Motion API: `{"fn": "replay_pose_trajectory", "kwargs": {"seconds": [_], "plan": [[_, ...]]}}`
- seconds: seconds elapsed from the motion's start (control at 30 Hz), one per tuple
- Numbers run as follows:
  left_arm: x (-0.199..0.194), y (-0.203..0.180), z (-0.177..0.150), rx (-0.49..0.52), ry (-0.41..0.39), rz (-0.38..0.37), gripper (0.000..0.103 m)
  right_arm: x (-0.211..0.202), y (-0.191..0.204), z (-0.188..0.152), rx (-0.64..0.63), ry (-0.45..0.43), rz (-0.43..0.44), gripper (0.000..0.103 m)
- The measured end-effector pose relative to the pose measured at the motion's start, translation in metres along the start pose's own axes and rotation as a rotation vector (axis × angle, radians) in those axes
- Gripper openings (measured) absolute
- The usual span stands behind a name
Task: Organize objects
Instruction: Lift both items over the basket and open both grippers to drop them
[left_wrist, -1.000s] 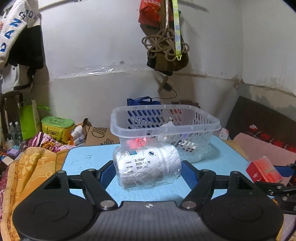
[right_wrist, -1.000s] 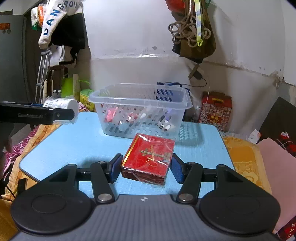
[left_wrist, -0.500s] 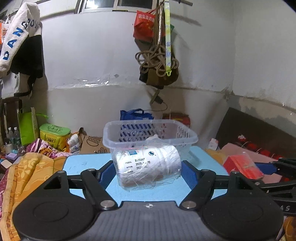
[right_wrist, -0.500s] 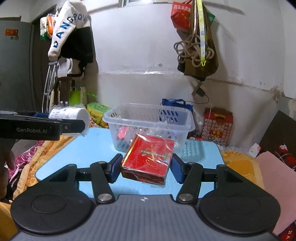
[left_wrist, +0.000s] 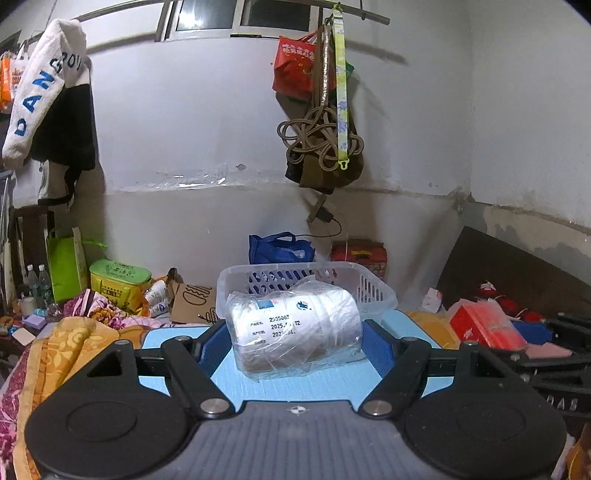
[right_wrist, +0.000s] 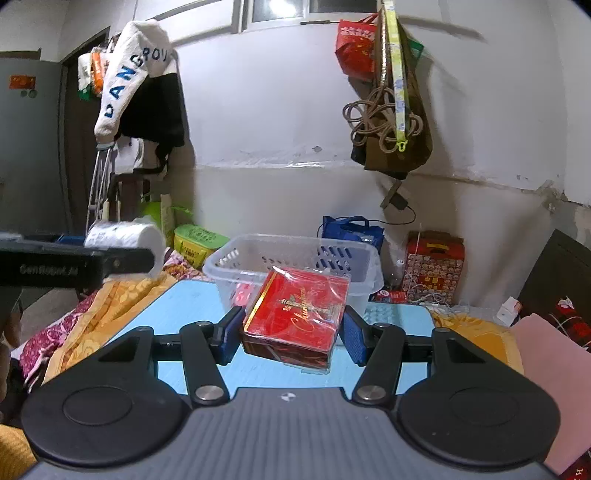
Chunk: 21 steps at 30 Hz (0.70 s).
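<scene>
My left gripper (left_wrist: 295, 345) is shut on a plastic-wrapped stack of white cups (left_wrist: 295, 328), held above the blue table (left_wrist: 295, 384). My right gripper (right_wrist: 291, 332) is shut on a red box wrapped in film (right_wrist: 297, 315), also held above the table (right_wrist: 184, 306). A clear plastic basket (left_wrist: 373, 291) stands at the table's far end; in the right wrist view the basket (right_wrist: 236, 262) holds small items. The left gripper with the cups (right_wrist: 125, 236) shows at the left of the right wrist view. The right gripper's red box (left_wrist: 484, 325) shows at the right of the left wrist view.
Yellow and floral bedding (left_wrist: 55, 350) lies left of the table. A green-lidded tin (left_wrist: 118, 280), a blue bag (left_wrist: 280, 247) and a red carton (right_wrist: 434, 267) sit by the wall. Bags and rope (left_wrist: 321, 140) hang on the wall. A pink cloth (right_wrist: 546, 365) lies right.
Both grippers have pulled back and risen, each keeping its object. The basket now looks farther away and lower in both views.
</scene>
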<state>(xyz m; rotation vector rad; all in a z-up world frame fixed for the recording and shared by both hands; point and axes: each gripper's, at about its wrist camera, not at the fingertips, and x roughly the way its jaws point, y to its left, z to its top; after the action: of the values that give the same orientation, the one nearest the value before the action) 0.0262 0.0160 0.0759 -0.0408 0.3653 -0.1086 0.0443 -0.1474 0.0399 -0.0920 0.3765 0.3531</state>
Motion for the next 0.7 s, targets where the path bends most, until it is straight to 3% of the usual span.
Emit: {"fn": "replay_pose_trajectory", "kwargs": {"seconds": [0.43, 0.7], "plan": [[0.015, -0.011, 0.016, 0.005, 0.005, 0.002, 0.079, 0.025, -0.022, 0.024, 0.033, 0.002, -0.002, 0.059], [0.071, 0.009, 0.039, -0.013, 0.024, -0.007, 0.079, 0.077, -0.032, 0.037, 0.018, 0.043, 0.021, 0.059]]}}
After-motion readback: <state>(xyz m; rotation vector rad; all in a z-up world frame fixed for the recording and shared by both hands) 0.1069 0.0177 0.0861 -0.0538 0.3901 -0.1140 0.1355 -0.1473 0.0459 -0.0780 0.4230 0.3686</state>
